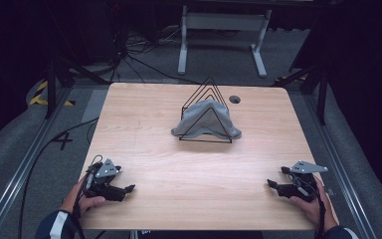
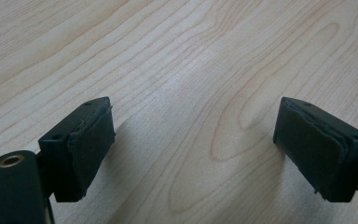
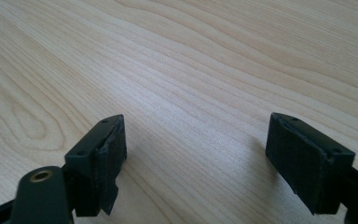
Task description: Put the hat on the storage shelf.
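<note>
Grey cloth [image 1: 206, 122] over wire rack [image 1: 205, 97], well apart from both open grippers

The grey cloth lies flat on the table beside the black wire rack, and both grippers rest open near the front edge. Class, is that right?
Not quite. In the high view the grey cloth is draped over the black wire rack, not flat beside it. The left gripper and right gripper rest open near the front edge.

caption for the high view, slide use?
Grey cloth draped over wire rack mid-table; both grippers, left and right, open near the front edge.
</note>
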